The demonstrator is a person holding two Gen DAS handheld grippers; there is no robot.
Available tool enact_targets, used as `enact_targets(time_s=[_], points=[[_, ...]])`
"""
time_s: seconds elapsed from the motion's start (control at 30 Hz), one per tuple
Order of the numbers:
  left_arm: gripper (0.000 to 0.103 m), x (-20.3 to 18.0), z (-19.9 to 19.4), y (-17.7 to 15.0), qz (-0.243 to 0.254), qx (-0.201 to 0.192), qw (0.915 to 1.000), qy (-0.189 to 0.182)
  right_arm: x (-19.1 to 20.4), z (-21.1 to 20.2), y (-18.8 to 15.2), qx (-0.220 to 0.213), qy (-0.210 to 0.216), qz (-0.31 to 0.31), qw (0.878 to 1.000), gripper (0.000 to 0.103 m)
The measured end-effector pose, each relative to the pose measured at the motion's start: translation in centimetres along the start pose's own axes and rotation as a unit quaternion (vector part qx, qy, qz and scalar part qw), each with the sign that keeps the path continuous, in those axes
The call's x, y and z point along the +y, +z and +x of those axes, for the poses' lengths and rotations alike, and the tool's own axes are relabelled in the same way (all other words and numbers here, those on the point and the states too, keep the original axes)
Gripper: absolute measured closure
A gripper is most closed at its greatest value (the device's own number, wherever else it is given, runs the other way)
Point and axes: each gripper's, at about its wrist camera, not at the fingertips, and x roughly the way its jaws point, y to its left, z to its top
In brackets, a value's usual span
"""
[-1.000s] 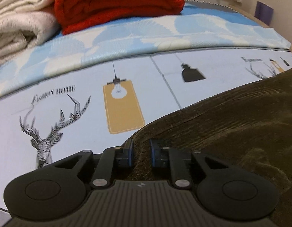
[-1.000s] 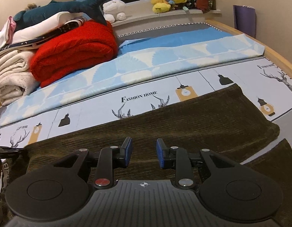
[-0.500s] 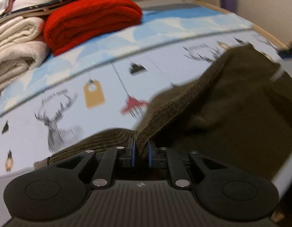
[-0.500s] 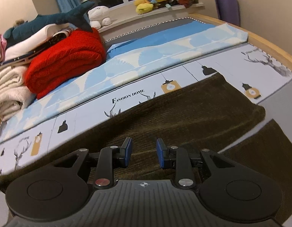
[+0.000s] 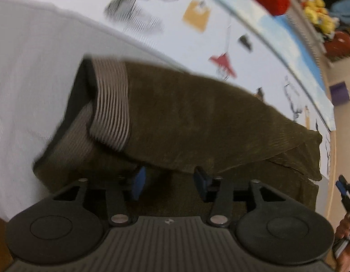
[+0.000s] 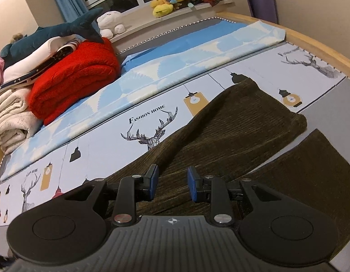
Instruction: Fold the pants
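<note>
The dark brown corduroy pants (image 5: 197, 117) lie on the bed, one layer folded over another, with the ribbed waistband (image 5: 111, 113) at the left. My left gripper (image 5: 170, 181) points steeply down over them. Its jaws are opening, and the folded layer's edge lies just beyond the blue pads (image 5: 138, 180), which press on nothing. In the right wrist view the pants (image 6: 231, 136) stretch away to the right, and my right gripper (image 6: 172, 183) hovers over them with its jaws apart and no cloth pinched. The right gripper (image 5: 343, 190) also shows at the left view's right edge, in a person's hand.
The pants rest on a printed bed sheet (image 6: 107, 140) with deer and lamp motifs. A red blanket (image 6: 73, 83), cream towels (image 6: 9, 117) and a shark plush (image 6: 50, 34) are stacked at the back left. The wooden bed frame (image 6: 322, 45) curves along the right.
My left gripper, shut on the pants' fabric before, swept it across over the other layer, rolled, and let go as its jaws parted. The right gripper shifted slightly sideways, its gap unchanged.
</note>
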Motion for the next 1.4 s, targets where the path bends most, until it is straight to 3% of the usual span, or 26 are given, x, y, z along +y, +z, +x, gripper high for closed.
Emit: enact_targets(time_s=[0.13, 0.2, 0.3, 0.37, 0.4, 0.53, 0.67, 0.83, 1.03, 1.07, 1.1, 1.13, 1.3, 1.4], points=[[0.031, 0.3, 1.9, 0.7, -0.022, 0.009, 0.9996, 0.016, 0.2, 0.6, 0.3, 0.000, 0.006, 0.014, 1.000, 0.073], [0.032, 0.7, 2.1, 1.4, -0.040, -0.003, 0.9989, 0.026, 0.4, 1.0, 0.5, -0.004, 0.008, 0.015, 1.000, 0.073], [0.043, 1.8, 0.5, 3.1, -0.089, -0.066, 0.9936, 0.022, 0.2, 2.0, 1.5, -0.018, 0.011, 0.023, 1.000, 0.071], [0.069, 1.5, -0.5, 4.0, -0.087, -0.102, 0.9906, 0.029, -0.2, 3.0, 2.2, -0.028, 0.009, 0.034, 0.999, 0.068], [0.071, 1.4, -0.8, 4.4, -0.079, -0.111, 0.9901, 0.033, -0.5, 3.8, 2.5, -0.031, 0.008, 0.041, 0.999, 0.067], [0.072, 0.3, 0.3, 4.7, -0.062, -0.087, 0.9924, 0.061, -1.6, 8.0, 3.5, -0.015, -0.002, 0.066, 0.998, 0.065], [0.065, 1.1, 0.9, 5.4, -0.083, -0.067, 0.9933, 0.043, -2.8, 12.5, 3.9, 0.006, 0.000, 0.108, 0.994, 0.064], [0.066, 1.2, 1.4, 5.8, -0.073, -0.061, 0.9941, 0.053, -3.7, 17.8, 4.3, 0.022, 0.000, 0.149, 0.989, 0.063], [0.076, 0.5, 1.2, 6.1, -0.044, -0.068, 0.9948, 0.062, -4.0, 21.9, 4.2, 0.039, -0.014, 0.168, 0.985, 0.063], [0.078, 0.4, 1.1, 6.2, -0.041, -0.068, 0.9949, 0.062, -4.1, 22.2, 4.2, 0.042, -0.012, 0.165, 0.985, 0.068], [0.078, 0.3, 1.0, 6.2, -0.039, -0.069, 0.9949, 0.063, -4.1, 22.4, 4.2, 0.042, -0.008, 0.163, 0.986, 0.087], [0.080, 0.2, 0.9, 6.2, -0.038, -0.070, 0.9948, 0.063, -4.1, 22.5, 4.4, 0.041, -0.003, 0.158, 0.987, 0.096], [0.083, 0.1, 0.0, 6.0, -0.031, -0.080, 0.9946, 0.059, -3.7, 19.7, 5.8, 0.011, 0.012, 0.145, 0.989, 0.100], [0.087, 0.4, -1.2, 5.3, -0.032, -0.090, 0.9941, 0.051, -3.5, 15.7, 6.5, -0.013, 0.026, 0.145, 0.989, 0.100]])
